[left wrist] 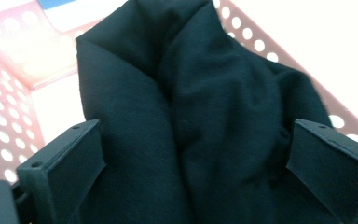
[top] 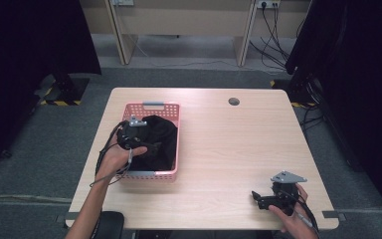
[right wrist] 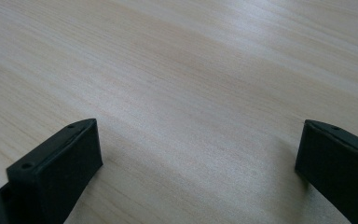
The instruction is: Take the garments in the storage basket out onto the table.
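A pink perforated basket (top: 171, 108) stands on the left half of the wooden table (top: 229, 144). A black cloth (top: 161, 139) lies bunched inside it. My left gripper (top: 149, 145) reaches into the basket over the cloth. In the left gripper view the jaws stand wide apart on either side of the black cloth (left wrist: 200, 116), open around its folds, with the pink basket wall (left wrist: 9, 112) behind. My right gripper (top: 258, 199) rests low near the table's front right edge. Its jaws are spread wide over bare wood (right wrist: 191, 93), holding nothing.
A round cable hole (top: 234, 101) sits near the table's far edge. Beyond the table are desk legs, cables (top: 271, 40) and dark curtains on both sides. A grey carpet floor surrounds the table.
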`<state>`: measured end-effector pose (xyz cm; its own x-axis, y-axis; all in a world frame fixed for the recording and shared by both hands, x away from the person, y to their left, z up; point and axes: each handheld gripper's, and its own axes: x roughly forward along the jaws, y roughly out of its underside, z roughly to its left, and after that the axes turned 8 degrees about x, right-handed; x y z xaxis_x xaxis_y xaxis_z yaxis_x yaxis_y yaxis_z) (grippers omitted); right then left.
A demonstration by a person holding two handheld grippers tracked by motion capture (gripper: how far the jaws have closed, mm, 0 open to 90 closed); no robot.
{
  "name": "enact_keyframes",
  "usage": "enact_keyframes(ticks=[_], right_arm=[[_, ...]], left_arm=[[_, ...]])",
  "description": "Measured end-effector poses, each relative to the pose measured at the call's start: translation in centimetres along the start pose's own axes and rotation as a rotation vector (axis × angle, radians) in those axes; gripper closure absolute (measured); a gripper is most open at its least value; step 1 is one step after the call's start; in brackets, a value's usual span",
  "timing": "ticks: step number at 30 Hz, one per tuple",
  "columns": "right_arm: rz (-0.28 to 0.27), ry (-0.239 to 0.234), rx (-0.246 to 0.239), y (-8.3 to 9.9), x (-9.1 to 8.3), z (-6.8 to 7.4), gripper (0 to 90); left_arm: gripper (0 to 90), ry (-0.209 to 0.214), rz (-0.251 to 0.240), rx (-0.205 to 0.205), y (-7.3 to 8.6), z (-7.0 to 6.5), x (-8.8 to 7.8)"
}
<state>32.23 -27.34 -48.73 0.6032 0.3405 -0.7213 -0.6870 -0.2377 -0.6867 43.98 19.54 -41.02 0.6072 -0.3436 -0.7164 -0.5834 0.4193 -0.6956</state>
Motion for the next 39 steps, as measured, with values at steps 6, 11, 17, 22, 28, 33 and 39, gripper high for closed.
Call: enact_keyframes(ticks=[6,11,17,22,28,33,39], right_arm=[[0.0,0.0,0.0,0.0,0.0,0.0,0.4],[0.0,0.0,0.0,0.0,0.0,0.0,0.4],[0.0,0.0,0.0,0.0,0.0,0.0,0.4],[0.0,0.0,0.0,0.0,0.0,0.0,0.4],[0.0,0.0,0.0,0.0,0.0,0.0,0.4],[0.0,0.0,0.0,0.0,0.0,0.0,0.4],[0.001,0.0,0.002,0.0,0.0,0.0,0.4]], left_arm=[[2.7,0.013,0.02,-0.004,-0.1,0.1,0.7],[1.9,0.018,0.05,0.007,-0.4,0.0,1.5],[0.2,0.019,0.061,0.0,-0.5,0.1,2.0],[0.2,0.02,0.072,0.001,-0.4,0.2,2.4],[0.1,0.033,0.107,-0.011,-0.2,0.4,3.4],[0.1,0.048,0.139,-0.015,0.2,0.3,4.4],[0.0,0.037,0.165,-0.002,0.8,0.0,5.6]])
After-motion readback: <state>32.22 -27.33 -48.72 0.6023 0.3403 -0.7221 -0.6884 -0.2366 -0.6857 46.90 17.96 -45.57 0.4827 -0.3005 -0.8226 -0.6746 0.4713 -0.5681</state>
